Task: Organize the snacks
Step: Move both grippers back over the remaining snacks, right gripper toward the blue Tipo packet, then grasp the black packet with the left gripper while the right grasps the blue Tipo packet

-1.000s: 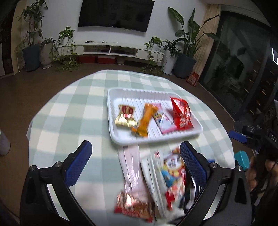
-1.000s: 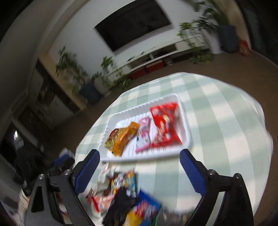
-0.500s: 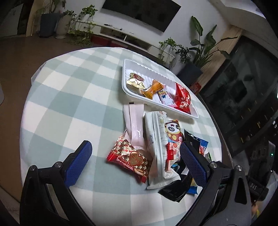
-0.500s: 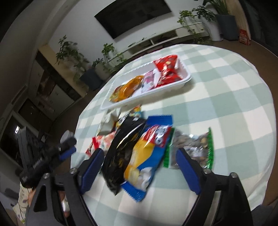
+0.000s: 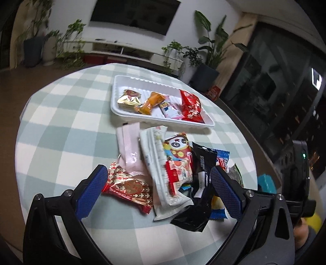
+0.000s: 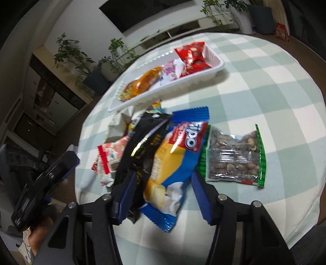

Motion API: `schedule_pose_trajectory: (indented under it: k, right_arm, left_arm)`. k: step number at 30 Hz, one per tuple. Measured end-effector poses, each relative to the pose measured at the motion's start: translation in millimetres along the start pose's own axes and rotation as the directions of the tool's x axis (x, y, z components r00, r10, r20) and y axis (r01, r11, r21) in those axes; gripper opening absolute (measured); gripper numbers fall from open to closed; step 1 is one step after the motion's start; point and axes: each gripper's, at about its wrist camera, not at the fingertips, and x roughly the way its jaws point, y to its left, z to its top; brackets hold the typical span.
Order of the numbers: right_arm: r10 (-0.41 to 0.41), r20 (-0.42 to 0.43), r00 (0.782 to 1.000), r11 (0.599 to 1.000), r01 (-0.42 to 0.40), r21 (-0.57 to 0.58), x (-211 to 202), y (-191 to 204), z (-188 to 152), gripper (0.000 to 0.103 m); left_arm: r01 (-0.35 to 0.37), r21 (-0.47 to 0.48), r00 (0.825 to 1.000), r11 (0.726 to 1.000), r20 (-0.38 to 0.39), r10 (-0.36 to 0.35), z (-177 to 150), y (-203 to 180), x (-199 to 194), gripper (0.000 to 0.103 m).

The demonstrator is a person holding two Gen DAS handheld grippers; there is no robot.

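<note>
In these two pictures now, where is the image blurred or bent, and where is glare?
Left wrist view: fisheye bending curves the checked table edge; the white tray and background look slightly soft. Right wrist view: the blue and yellow snack bag is smeared by motion blur, the black packet shows a bright glare streak, and the clear nut bag reflects light.

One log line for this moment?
right gripper: closing around blue-yellow snack bag, contact unclear | left gripper: open | white tray: four snacks

Wall television [image 5: 134, 15], potted plants [image 5: 205, 59], checked tablecloth [image 5: 61, 114]
</note>
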Motion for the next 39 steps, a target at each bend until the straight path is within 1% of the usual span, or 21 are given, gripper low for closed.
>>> schedule_pose_trajectory:
  k: [3, 8, 13, 15, 16, 17, 18, 19, 21, 25, 29, 30, 31, 33, 35, 39]
  right_arm:
    - [-0.018, -0.021, 1.000, 1.000, 0.018, 0.002, 7.2, -0.2, 0.4, 0.059]
    - [-0.049, -0.019, 0.999, 0.999, 0.049, 0.005, 12.8, 1.3, 7.5, 0.059]
    - [-0.077, -0.001, 0.997, 0.996, 0.077, -0.039, 17.3, 6.4, 9.1, 0.058]
    - [-0.091, 0.011, 0.996, 0.994, 0.092, -0.061, 19.1, 6.3, 9.7, 0.052]
    - [-0.097, 0.014, 0.995, 0.993, 0.097, -0.070, 19.1, 6.3, 9.5, 0.048]
    - [-0.097, 0.016, 0.995, 0.992, 0.098, -0.074, 18.8, 5.8, 9.4, 0.041]
    - [-0.089, 0.016, 0.996, 0.993, 0.090, -0.074, 18.4, 5.1, 9.6, 0.038]
    - [-0.080, 0.013, 0.997, 0.994, 0.080, -0.072, 17.9, 3.7, 9.3, 0.036]
    - [-0.071, 0.016, 0.997, 0.994, 0.072, -0.079, 15.6, 3.0, 7.4, 0.034]
    - [-0.055, 0.029, 0.998, 0.996, 0.057, -0.067, 5.9, -2.4, 3.7, 0.032]
    - [-0.034, 0.032, 0.999, 0.999, 0.035, -0.039, -3.6, -11.6, 0.4, 0.032]
    - [-0.027, 0.030, 0.999, 0.999, 0.028, -0.031, -5.3, -13.8, -0.5, 0.032]
    - [-0.022, 0.030, 0.999, 1.000, 0.022, -0.022, -6.6, -15.9, -1.0, 0.032]
    - [-0.011, 0.031, 0.999, 1.000, 0.012, -0.006, -8.7, -19.2, -1.2, 0.032]
    - [-0.003, 0.039, 0.999, 1.000, 0.003, 0.007, -11.3, -23.0, -0.7, 0.032]
    - [0.006, 0.049, 0.999, 1.000, -0.008, 0.026, -15.0, -29.6, -0.5, 0.032]
  left_arm:
    - [0.000, 0.023, 1.000, 1.000, 0.003, 0.000, -0.5, -5.7, 0.4, 0.101]
    - [0.003, 0.025, 1.000, 1.000, -0.006, -0.003, -1.1, -6.2, 3.4, 0.101]
    - [0.004, 0.066, 1.000, 0.998, -0.021, -0.003, -3.5, -12.7, 6.4, 0.101]
    - [0.002, 0.083, 1.000, 0.997, -0.024, 0.000, -4.1, -15.7, 7.0, 0.098]
    - [0.001, 0.092, 1.000, 0.996, -0.026, 0.002, -4.5, -17.3, 7.7, 0.097]
    - [0.000, 0.098, 1.000, 0.995, -0.028, 0.003, -5.0, -18.1, 7.8, 0.097]
    - [-0.005, 0.109, 1.000, 0.994, -0.030, 0.008, -5.5, -19.7, 8.3, 0.094]
    - [-0.008, 0.120, 0.999, 0.993, -0.032, 0.012, -6.1, -21.4, 8.4, 0.089]
    - [-0.006, 0.144, 0.999, 0.990, -0.040, 0.011, -7.1, -25.3, 8.6, 0.085]
    - [0.001, 0.203, 0.998, 0.979, -0.056, 0.011, -7.6, -38.7, 7.8, 0.083]
    - [0.004, 0.274, 0.993, 0.962, -0.118, 0.030, -12.3, -58.3, 18.3, 0.083]
    - [0.002, 0.289, 0.990, 0.957, -0.133, 0.038, -14.5, -63.3, 22.1, 0.078]
    - [0.000, 0.302, 0.988, 0.953, -0.150, 0.048, -16.3, -67.8, 26.3, 0.071]
    - [-0.006, 0.317, 0.982, 0.948, -0.177, 0.065, -19.0, -75.3, 33.7, 0.064]
    - [-0.012, 0.330, 0.977, 0.944, -0.196, 0.082, -19.9, -81.9, 39.5, 0.064]
    - [-0.036, 0.359, 0.962, 0.933, -0.242, 0.130, -18.8, -90.7, 54.6, 0.064]
